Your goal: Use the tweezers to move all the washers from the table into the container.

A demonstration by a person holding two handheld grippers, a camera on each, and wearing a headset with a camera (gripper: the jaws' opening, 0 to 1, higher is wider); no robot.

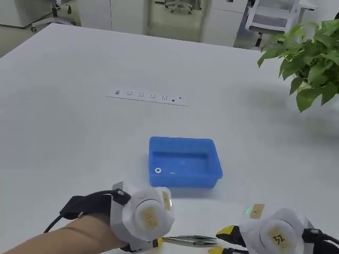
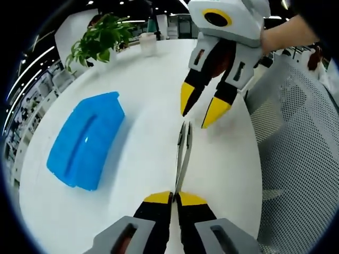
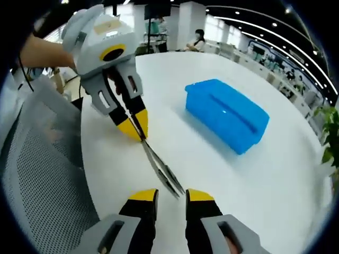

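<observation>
The blue container (image 1: 183, 161) stands mid-table with one small washer (image 1: 158, 170) on its floor. At the near edge my left gripper (image 1: 159, 241) is shut on the handle end of the steel tweezers (image 1: 188, 240), which point right toward my right gripper (image 1: 220, 241). In the left gripper view my left gripper (image 2: 175, 197) clamps the tweezers (image 2: 183, 151), whose tips reach the open right gripper (image 2: 195, 119). From the right gripper view, the tweezers' tips (image 3: 168, 179) lie between the parted jaws of my right gripper (image 3: 170, 194); the left gripper (image 3: 135, 129) is opposite.
A white power strip (image 1: 147, 97) lies beyond the container. A green plant (image 1: 312, 58) stands at the far right. A mesh office chair (image 2: 296, 159) sits just off the table's near edge. Desks and chairs stand beyond the table (image 1: 63, 132).
</observation>
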